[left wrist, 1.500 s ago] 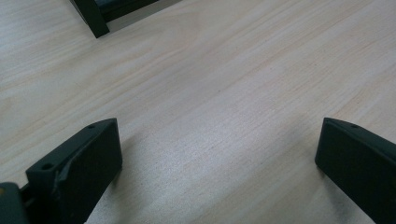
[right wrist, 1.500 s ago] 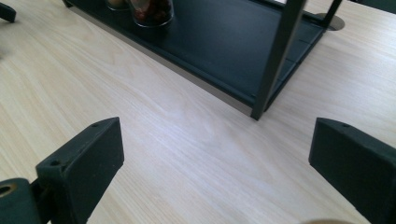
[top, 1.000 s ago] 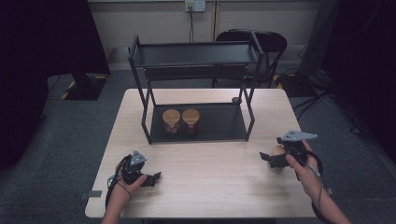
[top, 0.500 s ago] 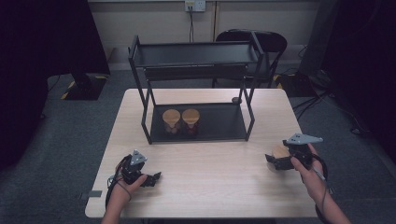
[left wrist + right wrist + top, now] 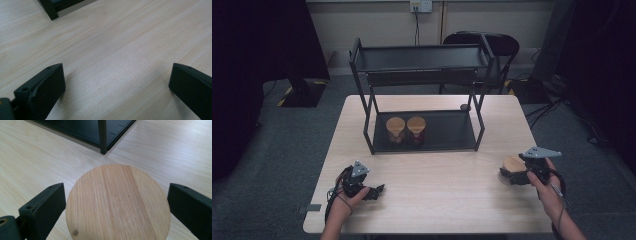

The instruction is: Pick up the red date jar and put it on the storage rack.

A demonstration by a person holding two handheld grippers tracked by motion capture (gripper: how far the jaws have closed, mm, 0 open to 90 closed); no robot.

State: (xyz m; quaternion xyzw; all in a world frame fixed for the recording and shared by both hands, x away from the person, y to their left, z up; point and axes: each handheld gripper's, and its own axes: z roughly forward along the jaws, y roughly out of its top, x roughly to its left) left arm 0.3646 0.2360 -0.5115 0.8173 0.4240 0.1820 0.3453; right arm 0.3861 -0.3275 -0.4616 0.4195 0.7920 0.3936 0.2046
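Observation:
A jar with a round wooden lid (image 5: 512,164) (image 5: 117,205) stands near the table's right edge. My right gripper (image 5: 508,175) (image 5: 116,189) is open, one black jaw on either side of the lid; I cannot tell whether they touch it. My left gripper (image 5: 379,190) (image 5: 116,68) rests low at the table's front left. It is open, with bare wood between its jaws. Two more wooden-lidded jars (image 5: 395,128) (image 5: 416,125) stand side by side on the lower shelf of the black rack (image 5: 422,60).
The black two-level rack takes up the back half of the wooden table (image 5: 437,195), and one of its legs (image 5: 102,137) is just ahead of the right gripper. A small dark object (image 5: 465,107) lies by the rack's right rear leg. A chair (image 5: 492,42) stands behind the table.
My right gripper has drifted slightly toward the table's near right edge, staying around the jar. My left gripper has not moved.

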